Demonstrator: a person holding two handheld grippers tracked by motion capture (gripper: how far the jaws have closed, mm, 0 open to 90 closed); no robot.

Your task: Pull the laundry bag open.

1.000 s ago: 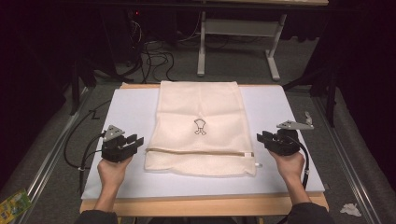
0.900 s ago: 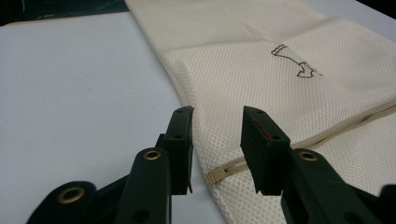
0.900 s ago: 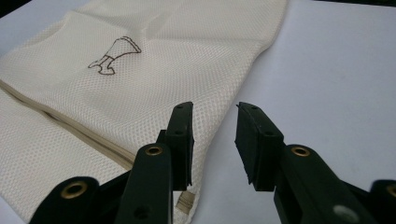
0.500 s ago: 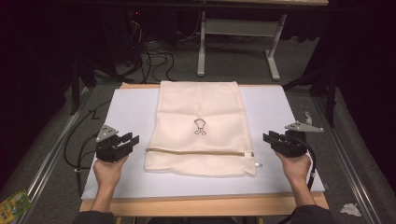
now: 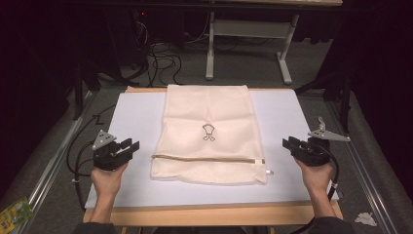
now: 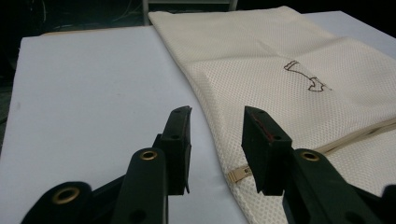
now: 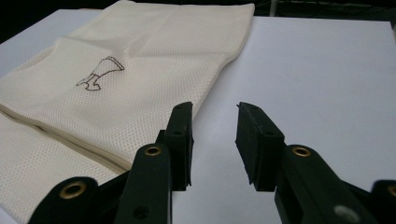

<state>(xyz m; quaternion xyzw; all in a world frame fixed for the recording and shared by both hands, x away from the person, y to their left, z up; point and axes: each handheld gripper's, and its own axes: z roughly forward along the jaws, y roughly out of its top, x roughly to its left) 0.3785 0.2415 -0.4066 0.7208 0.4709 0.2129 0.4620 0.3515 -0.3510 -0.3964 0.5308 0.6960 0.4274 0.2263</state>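
Both open tongs, left tongs (image 5: 127,145) and right tongs (image 5: 288,143), are flanking the cream mesh zippered laundry bag (image 5: 209,131) lying mid-worktop, and should be pinching its near corners squarely at the zip.

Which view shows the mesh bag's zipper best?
The high view: the zipper runs unbroken across the mesh bag, pull at its right end. The left gripper view catches only its left end; the right gripper view shows a stretch.
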